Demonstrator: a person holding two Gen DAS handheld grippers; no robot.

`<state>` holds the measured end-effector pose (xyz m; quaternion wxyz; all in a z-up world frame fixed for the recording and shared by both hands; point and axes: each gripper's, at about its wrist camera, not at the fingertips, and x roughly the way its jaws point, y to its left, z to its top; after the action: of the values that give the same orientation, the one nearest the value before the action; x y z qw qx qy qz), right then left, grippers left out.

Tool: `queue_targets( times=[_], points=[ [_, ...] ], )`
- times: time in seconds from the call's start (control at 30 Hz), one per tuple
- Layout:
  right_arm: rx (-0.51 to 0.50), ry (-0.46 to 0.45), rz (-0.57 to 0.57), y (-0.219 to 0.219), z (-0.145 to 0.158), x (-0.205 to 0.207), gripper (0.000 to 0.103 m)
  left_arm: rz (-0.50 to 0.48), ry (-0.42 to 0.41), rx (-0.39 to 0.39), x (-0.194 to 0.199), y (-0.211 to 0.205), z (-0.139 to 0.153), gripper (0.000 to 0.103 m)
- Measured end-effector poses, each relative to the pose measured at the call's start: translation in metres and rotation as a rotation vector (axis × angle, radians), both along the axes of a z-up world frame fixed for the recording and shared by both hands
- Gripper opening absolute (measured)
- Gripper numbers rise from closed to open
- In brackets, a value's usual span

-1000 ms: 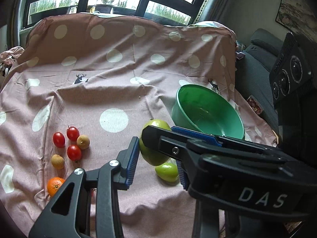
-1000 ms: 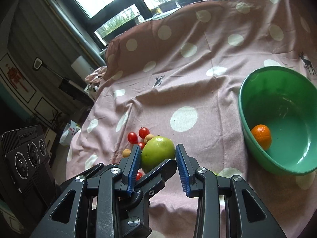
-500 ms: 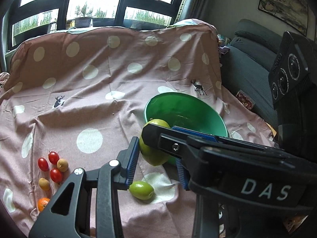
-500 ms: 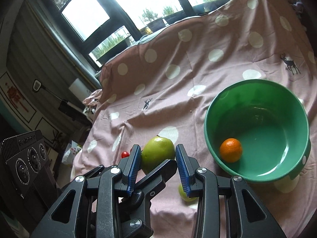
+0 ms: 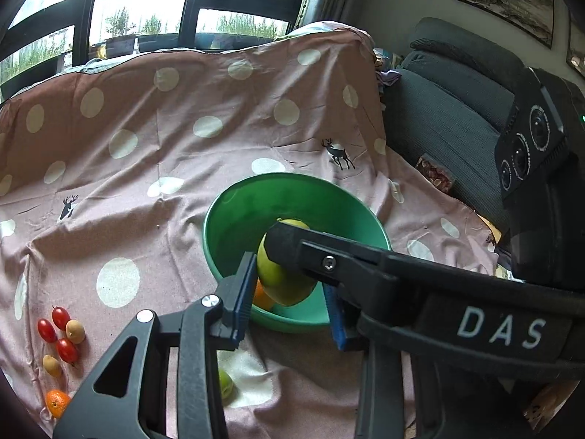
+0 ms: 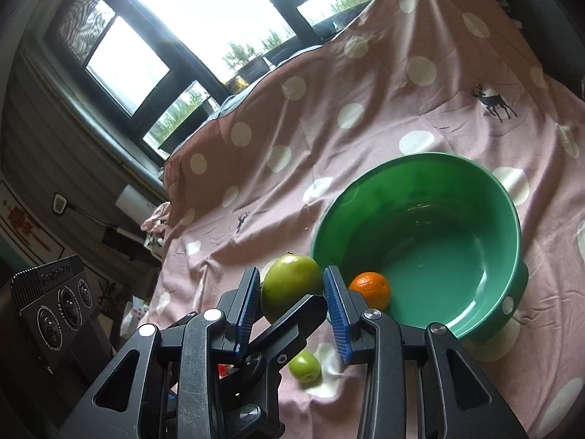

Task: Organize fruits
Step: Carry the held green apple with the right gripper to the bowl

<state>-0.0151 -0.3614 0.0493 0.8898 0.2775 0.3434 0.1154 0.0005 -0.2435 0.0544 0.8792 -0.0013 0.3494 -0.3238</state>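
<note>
the big green fruit (image 6: 290,285) sits clamped between the blue pads of the right gripper (image 6: 292,305), with the left gripper (image 5: 289,292) nearly closed on it too. a second ago it hung over the cloth; now it is at the green bowl (image 6: 475,197)'s near rim. the bowl holds one orange (image 6: 371,289).

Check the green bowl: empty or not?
Not empty: one orange lies inside the green bowl; the rest of its floor is bare.

dotted pink cloth (image 5: 153,168), dark sofa (image 5: 449,109), window (image 5: 146,3)
</note>
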Motion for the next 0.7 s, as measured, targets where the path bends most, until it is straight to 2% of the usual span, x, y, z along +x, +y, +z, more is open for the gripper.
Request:
queue_targets(
  times=[0.7],
  points=[
    [0.034, 0.078, -0.104, -0.048, -0.019, 0.005, 0.04, -0.092, 0.092, -0.03, 0.019, -0.044, -0.021, 0.034]
  ],
)
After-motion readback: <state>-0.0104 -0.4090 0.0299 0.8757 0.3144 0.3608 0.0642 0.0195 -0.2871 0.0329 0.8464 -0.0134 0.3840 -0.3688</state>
